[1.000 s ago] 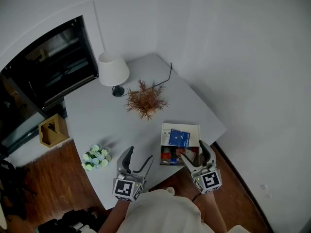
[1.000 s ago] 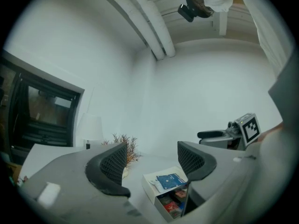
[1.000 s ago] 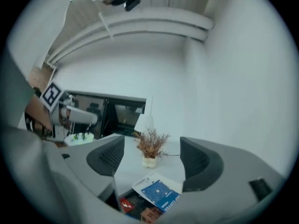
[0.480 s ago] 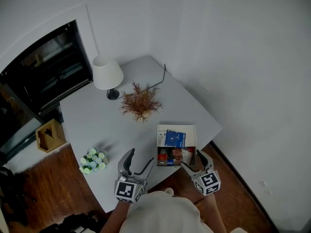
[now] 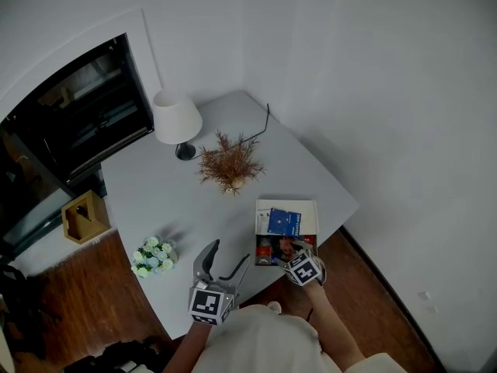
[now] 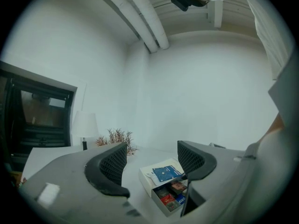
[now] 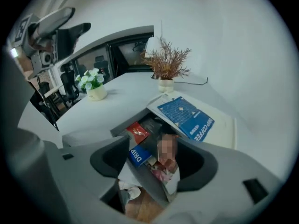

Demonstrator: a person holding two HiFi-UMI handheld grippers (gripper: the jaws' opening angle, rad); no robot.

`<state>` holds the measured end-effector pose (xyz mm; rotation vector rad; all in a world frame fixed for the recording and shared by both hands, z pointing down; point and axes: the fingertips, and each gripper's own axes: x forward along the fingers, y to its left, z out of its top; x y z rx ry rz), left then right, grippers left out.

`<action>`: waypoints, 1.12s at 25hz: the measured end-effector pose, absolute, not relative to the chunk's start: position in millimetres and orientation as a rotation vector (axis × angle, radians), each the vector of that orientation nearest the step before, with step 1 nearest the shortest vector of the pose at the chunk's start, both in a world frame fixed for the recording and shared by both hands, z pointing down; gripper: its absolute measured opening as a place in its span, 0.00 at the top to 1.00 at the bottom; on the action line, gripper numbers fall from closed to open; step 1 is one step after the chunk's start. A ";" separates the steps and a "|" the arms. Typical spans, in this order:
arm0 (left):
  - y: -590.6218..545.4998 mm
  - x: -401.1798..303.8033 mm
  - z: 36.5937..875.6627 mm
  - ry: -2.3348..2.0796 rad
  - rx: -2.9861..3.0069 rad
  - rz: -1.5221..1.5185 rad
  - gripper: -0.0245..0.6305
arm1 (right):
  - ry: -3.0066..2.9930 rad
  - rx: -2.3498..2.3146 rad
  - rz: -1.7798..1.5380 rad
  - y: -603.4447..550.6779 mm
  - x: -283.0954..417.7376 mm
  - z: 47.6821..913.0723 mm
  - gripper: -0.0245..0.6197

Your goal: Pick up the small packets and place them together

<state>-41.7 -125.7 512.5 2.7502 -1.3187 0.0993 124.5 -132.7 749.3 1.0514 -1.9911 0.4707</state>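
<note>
At the table point(image 5: 178, 200) edge, the box point(image 6: 146, 179) lay open, its tray point(image 7: 119, 125) crowded with small packets point(image 5: 268, 251) and a blue packet point(image 5: 285, 221) on the lid point(image 5: 309, 208). From above, the right gripper point(image 7: 154, 162) had dropped into the tray, jaws just closing but not yet clamped, a pink packet point(image 7: 164, 166) between them. Meanwhile the left gripper point(image 6: 152, 158) hovered, jaws apart, empty.

1. Flowers point(image 5: 153, 255): on the table point(image 5: 155, 196), just left of the left fingers point(image 5: 206, 256).
2. Dried plant point(image 5: 230, 164): mid-table, well beyond those fingers.
3. Lamp point(image 5: 177, 116): upright, farther beyond them still.
4. Cable point(image 5: 260, 130): past the plant, trailing off the far edge.
5. Wooden box point(image 5: 85, 216): on the floor point(image 5: 78, 301), far to the fingers' left.
</note>
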 end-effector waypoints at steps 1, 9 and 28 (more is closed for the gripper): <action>-125.6 -43.0 512.2 -1.325 2.748 0.098 0.46 | -1.968 1.025 0.462 -137.1 121.6 756.0 0.50; -129.2 -60.1 511.9 -1.408 2.707 0.089 0.46 | -1.834 0.902 0.310 -150.3 120.9 777.6 0.96; -137.1 -60.9 519.2 -1.421 2.665 0.099 0.46 | -1.802 0.833 0.389 -145.5 115.3 795.2 0.69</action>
